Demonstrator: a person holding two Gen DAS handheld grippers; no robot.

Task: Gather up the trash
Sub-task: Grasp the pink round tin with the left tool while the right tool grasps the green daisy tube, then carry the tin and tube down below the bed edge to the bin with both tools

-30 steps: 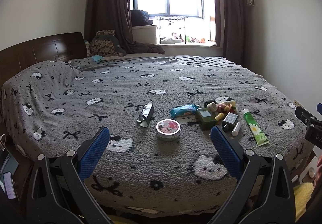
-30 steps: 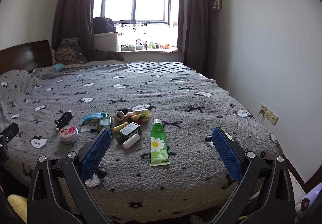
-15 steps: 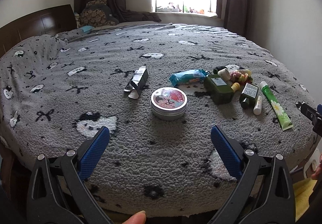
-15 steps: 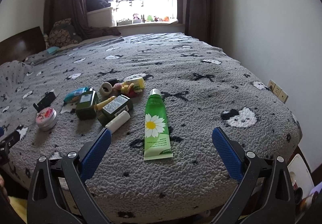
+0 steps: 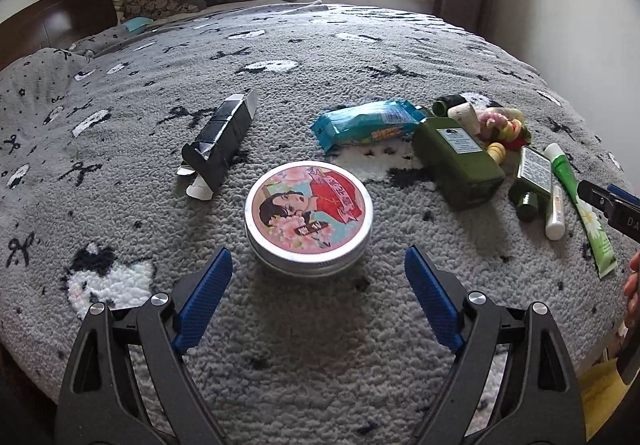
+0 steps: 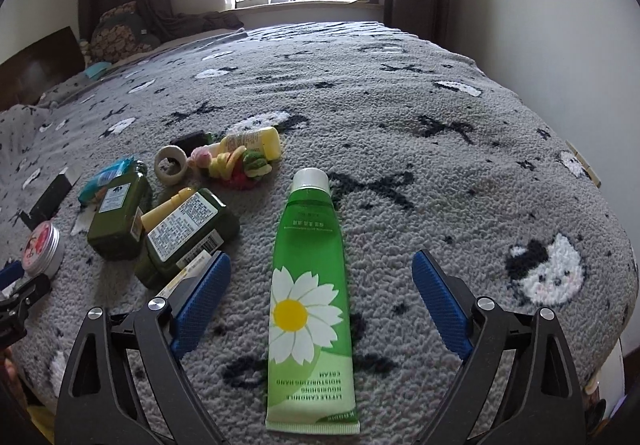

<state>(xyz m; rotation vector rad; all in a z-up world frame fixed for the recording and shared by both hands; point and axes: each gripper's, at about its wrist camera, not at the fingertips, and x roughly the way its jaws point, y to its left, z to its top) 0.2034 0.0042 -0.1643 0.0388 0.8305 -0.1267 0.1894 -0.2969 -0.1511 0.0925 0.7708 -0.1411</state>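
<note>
Bed [image 5: 320, 57]: grey fleece blanket, cat-and-bow pattern, fills the room up to the window. All the clutter sits near the foot edge, in one loose cluster.

Left gripper [image 5: 318, 281]: fingers spread wide, nothing between them, low over the blanket just short of a round tin [image 5: 309, 214] with a pink picture lid. Tin lies flat, lid up, lined up with the gap.

Right gripper [image 6: 321, 287]: fingers also spread wide, straddling a green hand-cream tube [image 6: 310, 297] that lies flat, cap pointing away. Not touching it yet, as far as I can tell.

Between the two: a larger green bottle [image 5: 458, 161] on its side, a smaller green bottle [image 5: 532, 181] with a white stick [image 5: 556, 213] touching its side, a blue snack wrapper [image 5: 366, 123] just beside the larger bottle, a roll of tape [image 6: 171, 165], a bunch of coloured hair ties [image 6: 236, 165]. Left of the tin, a torn-open dark carton [image 5: 220, 141].

No bin in sight in either view.

Risks, my guess:
- Tin is wide and smooth-walled; a shallow pinch on the rim could make it pop out or tilt.
- Soft pile gives under pressure, so fingertips may snag fleece.
- The tube is flat and squashy; gripping the body may slip or squeeze cream toward the cap.
- The right gripper's left finger sits close to the smaller bottle and could nudge it.
</note>
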